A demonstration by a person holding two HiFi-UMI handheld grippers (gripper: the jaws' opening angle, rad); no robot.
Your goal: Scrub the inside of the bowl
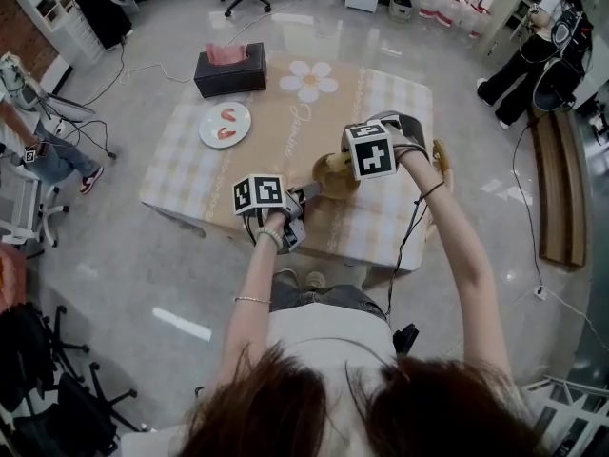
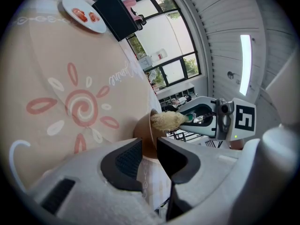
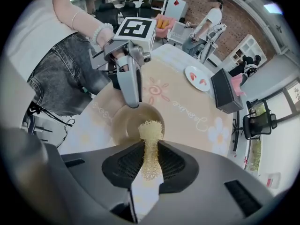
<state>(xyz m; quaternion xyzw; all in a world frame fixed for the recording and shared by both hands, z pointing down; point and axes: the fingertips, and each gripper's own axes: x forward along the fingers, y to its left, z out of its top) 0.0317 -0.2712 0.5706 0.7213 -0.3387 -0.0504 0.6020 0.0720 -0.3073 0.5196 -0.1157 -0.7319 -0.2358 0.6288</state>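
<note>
Near the front edge of the tabletop (image 1: pixel 285 122), about 5 o'clock from its centre in head view: bowl (image 3: pixel 124 123), brown, upright.

- Hold: left gripper (image 2: pixel 149 154) narrow, jaws pinched across the bowl rim at its 8 o'clock, with the wall between the pads.
- Tool: right gripper (image 3: pixel 150 161) closed on scrubber (image 3: pixel 151 131), a yellow mesh pad. Its free end hangs over the bowl's hollow. Contact with the inner wall is uncertain.
- Judgement: bowl looks light, rigid and smooth, so it is likely to skid or tip under rubbing. A rim pinch suits. Scrubber is soft and will fold, so grip it mid-length.
- Surroundings: plate (image 1: pixel 225 124) at 10 o'clock of bowl, tissue box (image 1: pixel 230 69) at 11, both well apart.
</note>
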